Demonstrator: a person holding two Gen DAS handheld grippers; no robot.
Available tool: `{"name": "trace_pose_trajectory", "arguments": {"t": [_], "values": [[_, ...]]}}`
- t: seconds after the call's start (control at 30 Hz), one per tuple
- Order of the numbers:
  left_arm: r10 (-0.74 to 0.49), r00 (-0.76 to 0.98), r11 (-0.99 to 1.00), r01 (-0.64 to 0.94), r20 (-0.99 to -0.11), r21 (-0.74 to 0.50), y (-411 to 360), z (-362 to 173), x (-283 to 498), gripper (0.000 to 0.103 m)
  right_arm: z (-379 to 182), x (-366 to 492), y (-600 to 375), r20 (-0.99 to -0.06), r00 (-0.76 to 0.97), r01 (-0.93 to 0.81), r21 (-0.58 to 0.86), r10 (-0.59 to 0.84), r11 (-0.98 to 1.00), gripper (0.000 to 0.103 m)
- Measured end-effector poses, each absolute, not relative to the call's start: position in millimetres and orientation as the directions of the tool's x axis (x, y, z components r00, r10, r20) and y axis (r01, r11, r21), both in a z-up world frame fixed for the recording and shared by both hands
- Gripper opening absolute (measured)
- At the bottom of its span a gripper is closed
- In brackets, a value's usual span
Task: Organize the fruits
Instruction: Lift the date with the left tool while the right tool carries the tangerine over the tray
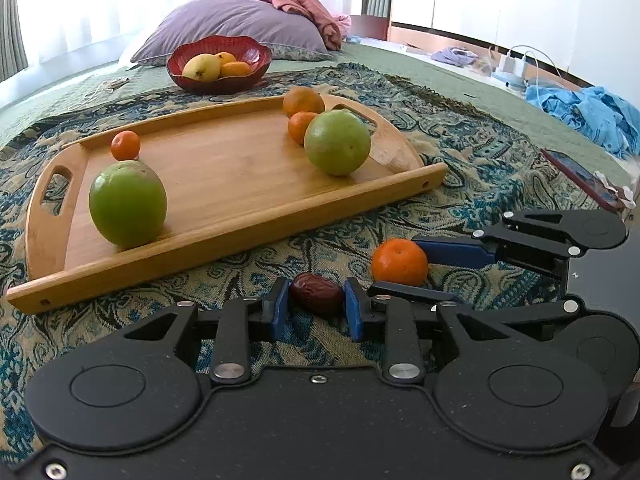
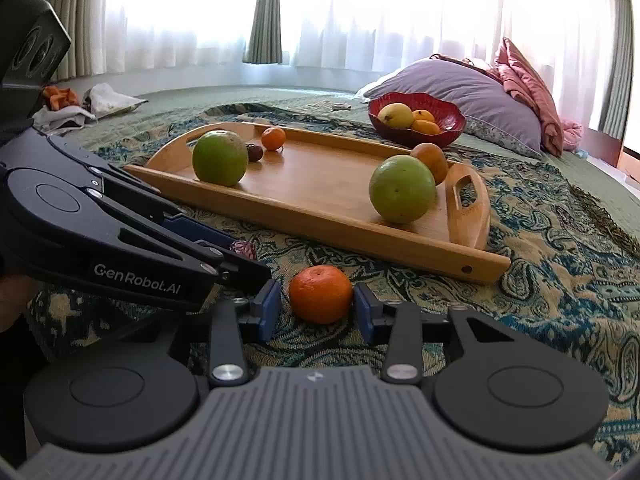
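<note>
My left gripper [image 1: 316,306] has its blue pads on both sides of a dark red date [image 1: 316,293] lying on the patterned blanket; the pads look to be touching it. My right gripper [image 2: 316,306] stands around an orange mandarin [image 2: 320,294] on the blanket, its right pad at the fruit, a small gap on the left. The mandarin also shows in the left wrist view [image 1: 399,262]. The wooden tray [image 1: 224,236] holds two green fruits [image 1: 127,204] [image 1: 337,142] and small oranges [image 1: 125,145]. A red bowl [image 1: 218,62] with yellow and orange fruit stands behind it.
A purple pillow [image 1: 236,24] and pink cloth lie behind the bowl. A phone [image 1: 580,178] and blue clothes [image 1: 588,116] lie to the right on the bed. In the right wrist view the tray [image 2: 360,232] also holds a dark date [image 2: 255,153].
</note>
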State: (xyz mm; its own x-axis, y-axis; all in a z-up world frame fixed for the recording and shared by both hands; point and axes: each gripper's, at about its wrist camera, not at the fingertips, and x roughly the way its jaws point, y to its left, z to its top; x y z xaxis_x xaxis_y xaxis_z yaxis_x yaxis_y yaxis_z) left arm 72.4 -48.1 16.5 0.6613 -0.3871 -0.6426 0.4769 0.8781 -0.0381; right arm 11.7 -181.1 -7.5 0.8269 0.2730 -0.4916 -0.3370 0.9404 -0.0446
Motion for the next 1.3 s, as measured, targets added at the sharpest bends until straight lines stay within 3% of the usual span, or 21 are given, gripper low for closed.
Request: {"name": "trace_pose_trajectory", "arguments": {"t": [0.3, 1.3], "values": [[-0.373, 0.679, 0.892, 0.451, -0.632, -0.041, -47.1, 16.0, 71.7, 0.028, -8.5, 10.5, -182.4, -0.478, 0.838, -0.309, -0.020, 0.262, 0.951, 0.040], [-0.323, 0.733, 0.920, 0.392, -0.598, -0.016, -46.7, 21.2, 66.8, 0.028, -6.6, 8.2, -185.1, -0.447, 0.861, -0.254, 0.034, 0.242, 0.966, 0.039]]}}
